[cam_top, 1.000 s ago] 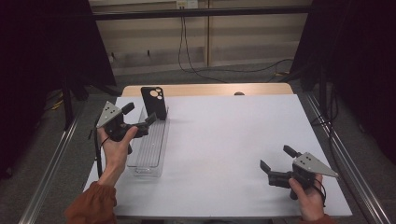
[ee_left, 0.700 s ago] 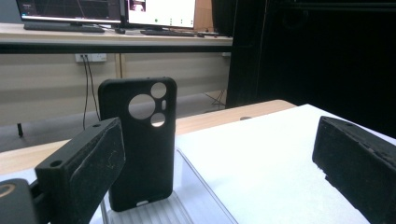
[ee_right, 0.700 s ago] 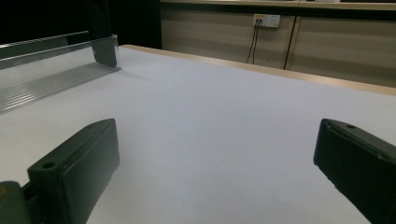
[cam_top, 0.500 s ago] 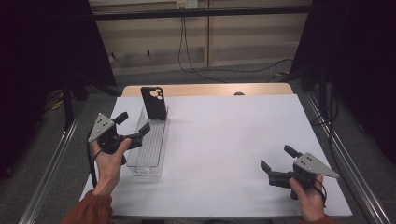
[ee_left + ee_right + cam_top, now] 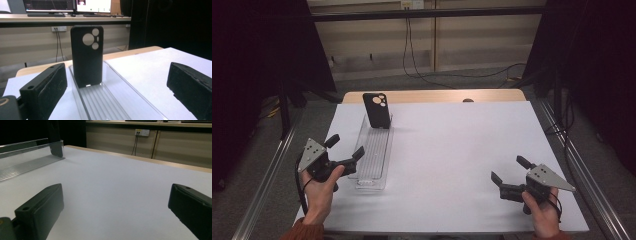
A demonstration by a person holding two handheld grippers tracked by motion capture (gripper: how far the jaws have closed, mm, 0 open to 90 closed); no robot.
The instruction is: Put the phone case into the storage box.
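Left claw [image 5: 346,148] wide open, empty, beside clear tray [image 5: 373,159]; left gripper view reveals phone case [image 5: 87,56] camera cutouts.

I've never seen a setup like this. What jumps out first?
A black phone case with round camera cut-outs stands upright at the far end of a long clear ribbed plastic tray on the white table. Near the table's front edge, a person's hands hold two open black grippers: left gripper beside the tray, right gripper over bare tabletop.
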